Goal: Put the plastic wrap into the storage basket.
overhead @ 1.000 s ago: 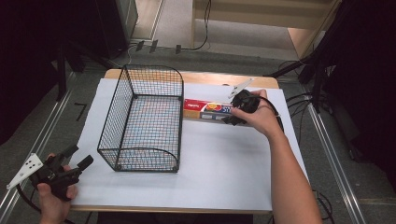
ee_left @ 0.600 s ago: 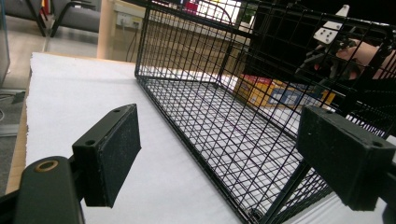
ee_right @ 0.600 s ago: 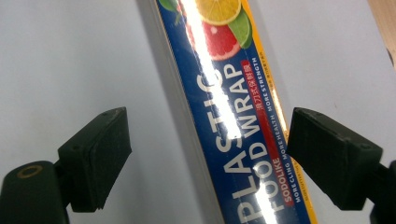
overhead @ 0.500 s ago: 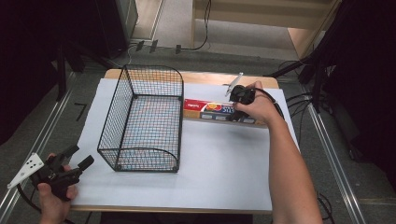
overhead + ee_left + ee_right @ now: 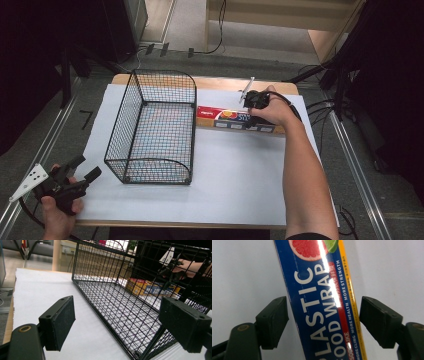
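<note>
The plastic wrap box (image 5: pixel 235 120) is lying flat right of centre in the high view, on the white table cover (image 5: pixel 235 175), just beside the right wall of the wire basket (image 5: pixel 150 130). I'm bringing my right gripper (image 5: pixel 255 100) down over the box's right end, my hand covering most of it. My left gripper (image 5: pixel 67 180) is waiting in the lower left corner, off the edge of the cover, well apart from everything.

Switching to the left gripper view: my pads (image 5: pixel 58 320) are standing wide apart at the bottom with nothing between them. The basket (image 5: pixel 130 295) is rising across the middle and right, and through its mesh I'm seeing the box (image 5: pixel 147 288) in the upper right.

Now the right gripper view: the box (image 5: pixel 322 300) is running slanted up the middle of the frame, lettering glaring under the light. My jaws have just been closing a little, yet they're sitting wide, one pad (image 5: pixel 273 322) at lower left and the other at lower right, box between them, bare gaps on both sides. No grip yet.

Here's my worry: the box is lying askew to my jaws, so squeezing now could catch it corner-first and twist it. I'm also reaching near one end, so the long free end could sag or clip the basket's rim on the lift.
</note>
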Demonstrator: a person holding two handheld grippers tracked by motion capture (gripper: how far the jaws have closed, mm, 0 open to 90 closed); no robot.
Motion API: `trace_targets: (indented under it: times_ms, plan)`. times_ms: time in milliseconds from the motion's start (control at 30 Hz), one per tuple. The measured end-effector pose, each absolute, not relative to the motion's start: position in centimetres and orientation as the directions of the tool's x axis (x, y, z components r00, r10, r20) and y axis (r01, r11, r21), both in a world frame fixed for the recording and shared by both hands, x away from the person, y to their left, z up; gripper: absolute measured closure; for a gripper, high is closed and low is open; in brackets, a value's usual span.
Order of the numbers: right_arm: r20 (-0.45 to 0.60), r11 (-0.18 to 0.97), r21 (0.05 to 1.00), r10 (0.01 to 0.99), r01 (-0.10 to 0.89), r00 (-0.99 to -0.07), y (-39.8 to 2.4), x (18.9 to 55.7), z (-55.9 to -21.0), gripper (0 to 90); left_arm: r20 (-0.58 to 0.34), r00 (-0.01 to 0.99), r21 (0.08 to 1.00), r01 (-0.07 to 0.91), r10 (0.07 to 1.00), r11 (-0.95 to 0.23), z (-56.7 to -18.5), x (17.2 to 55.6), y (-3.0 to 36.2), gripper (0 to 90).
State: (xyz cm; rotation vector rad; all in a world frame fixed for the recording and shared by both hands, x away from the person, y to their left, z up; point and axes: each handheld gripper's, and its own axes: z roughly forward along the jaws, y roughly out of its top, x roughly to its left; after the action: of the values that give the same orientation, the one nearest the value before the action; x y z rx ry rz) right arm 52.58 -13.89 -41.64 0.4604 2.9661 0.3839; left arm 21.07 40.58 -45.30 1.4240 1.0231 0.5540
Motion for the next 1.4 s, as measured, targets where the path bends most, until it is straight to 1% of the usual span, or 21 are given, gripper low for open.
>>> trace_targets:
  times_ms: [33, 100, 167, 233, 333, 433, 600, 800, 867, 900, 967, 1167, 1400]
  plan:
    - [-0.067, 0.923, 0.248, 0.319, 0.294, -0.945, -13.8, 52.5, -41.9, 28.1, -0.241, 0.494, 0.959, 0.254, 0.835, 0.126, -45.3, 21.1, 40.6, 14.1]
    - [-0.068, 0.930, 0.230, 0.310, 0.287, -0.948, -13.6, 52.7, -42.4, 29.5, -0.243, 0.493, 0.958, 0.254, 0.835, 0.129, -45.3, 21.1, 40.6, 14.1]
    - [-0.073, 0.933, 0.229, 0.300, 0.277, -0.951, -13.4, 52.8, -42.7, 30.7, -0.244, 0.494, 0.959, 0.253, 0.835, 0.131, -45.3, 21.1, 40.6, 14.1]
    - [-0.055, 0.928, 0.221, 0.317, 0.299, -0.947, -13.4, 52.9, -42.8, 31.3, -0.243, 0.494, 0.959, 0.253, 0.835, 0.130, -45.3, 21.1, 40.6, 14.1]
    - [-0.044, 0.933, 0.231, 0.295, 0.277, -0.955, -13.5, 53.3, -42.9, 32.3, -0.242, 0.496, 0.959, 0.254, 0.834, 0.128, -45.3, 21.1, 40.6, 14.1]
    - [-0.021, 0.932, 0.207, 0.307, 0.296, -0.952, -13.4, 53.4, -42.9, 32.7, -0.243, 0.496, 0.959, 0.255, 0.833, 0.128, -45.3, 21.1, 40.6, 14.1]
    - [-0.017, 0.948, 0.169, 0.276, 0.270, -0.961, -12.9, 53.8, -43.8, 33.5, -0.239, 0.494, 0.959, 0.257, 0.836, 0.123, -45.3, 21.2, 40.5, 14.1]
    - [-0.014, 0.948, 0.137, 0.292, 0.287, -0.956, -12.7, 53.8, -44.3, 32.3, -0.240, 0.495, 0.958, 0.258, 0.835, 0.123, -45.3, 21.2, 40.5, 14.2]
    - [-0.032, 0.954, 0.126, 0.277, 0.271, -0.960, -12.6, 53.7, -44.4, 31.7, -0.240, 0.495, 0.959, 0.257, 0.835, 0.122, -45.3, 21.2, 40.5, 14.2]
    - [-0.056, 0.959, 0.104, 0.272, 0.265, -0.961, -12.3, 53.6, -44.5, 29.6, -0.236, 0.495, 0.959, 0.259, 0.836, 0.118, -45.3, 21.2, 40.4, 14.2]
    - [-0.058, 0.954, 0.095, 0.291, 0.285, -0.955, -12.2, 53.6, -44.5, 28.5, -0.233, 0.498, 0.959, 0.257, 0.835, 0.115, -45.3, 21.2, 40.4, 14.2]
    - [-0.040, 0.951, 0.110, 0.295, 0.289, -0.955, -12.5, 53.5, -44.4, 34.3, -0.235, 0.497, 0.959, 0.258, 0.835, 0.117, -45.3, 21.2, 40.4, 14.2]
    - [-0.067, 0.954, 0.117, 0.284, 0.276, -0.956, -12.5, 53.1, -44.3, 36.4, -0.235, 0.496, 0.959, 0.257, 0.836, 0.116, -45.3, 21.2, 40.3, 14.2]
